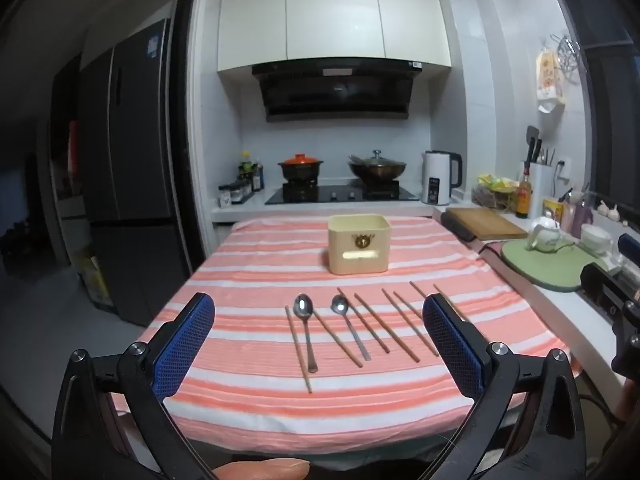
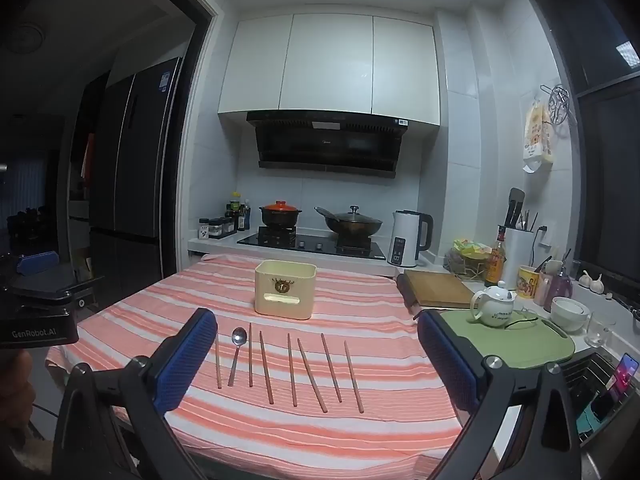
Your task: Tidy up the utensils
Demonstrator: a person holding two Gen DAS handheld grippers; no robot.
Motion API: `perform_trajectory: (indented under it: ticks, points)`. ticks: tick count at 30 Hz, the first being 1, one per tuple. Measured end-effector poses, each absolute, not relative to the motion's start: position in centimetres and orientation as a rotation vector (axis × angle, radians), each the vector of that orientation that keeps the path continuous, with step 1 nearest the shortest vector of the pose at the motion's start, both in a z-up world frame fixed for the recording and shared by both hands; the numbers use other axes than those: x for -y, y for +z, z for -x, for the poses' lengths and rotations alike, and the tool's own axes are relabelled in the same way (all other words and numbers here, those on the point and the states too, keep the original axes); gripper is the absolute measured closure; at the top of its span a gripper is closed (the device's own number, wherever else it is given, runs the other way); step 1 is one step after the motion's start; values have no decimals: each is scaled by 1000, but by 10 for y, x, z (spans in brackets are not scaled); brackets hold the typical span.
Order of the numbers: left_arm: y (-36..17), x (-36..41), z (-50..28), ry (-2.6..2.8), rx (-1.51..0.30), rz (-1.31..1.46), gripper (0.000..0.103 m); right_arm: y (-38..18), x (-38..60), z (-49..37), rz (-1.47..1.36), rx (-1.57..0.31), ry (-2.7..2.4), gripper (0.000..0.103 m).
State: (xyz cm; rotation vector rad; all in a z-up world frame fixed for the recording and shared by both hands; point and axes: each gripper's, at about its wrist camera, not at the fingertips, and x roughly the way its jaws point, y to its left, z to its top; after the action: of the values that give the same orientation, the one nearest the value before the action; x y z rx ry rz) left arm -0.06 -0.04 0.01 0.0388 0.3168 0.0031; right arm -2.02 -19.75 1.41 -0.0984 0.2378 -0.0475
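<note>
Looking through the left wrist view, we hold the left claw (image 1: 319,344) spread wide and empty, short of the utensils. Two spoons (image 1: 305,320) and the chopsticks (image 1: 400,326) lie in a row on the striped bench (image 1: 248,412), all on our side of the cream holder (image 1: 359,245). Through the right wrist view, our right claw (image 2: 318,356) is likewise spread and pinching nothing; one spoon (image 2: 237,350) shows, the holder (image 2: 285,289) beyond it. We judge nothing sorted yet: every piece remains to go in.
</note>
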Motion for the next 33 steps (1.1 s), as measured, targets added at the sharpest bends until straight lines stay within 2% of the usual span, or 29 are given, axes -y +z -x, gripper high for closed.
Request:
perform_trajectory:
  ticks: [33]
  points:
    - [-4,-1,3,1,-323,-8,0,13,198,20,97,-239,-54,0]
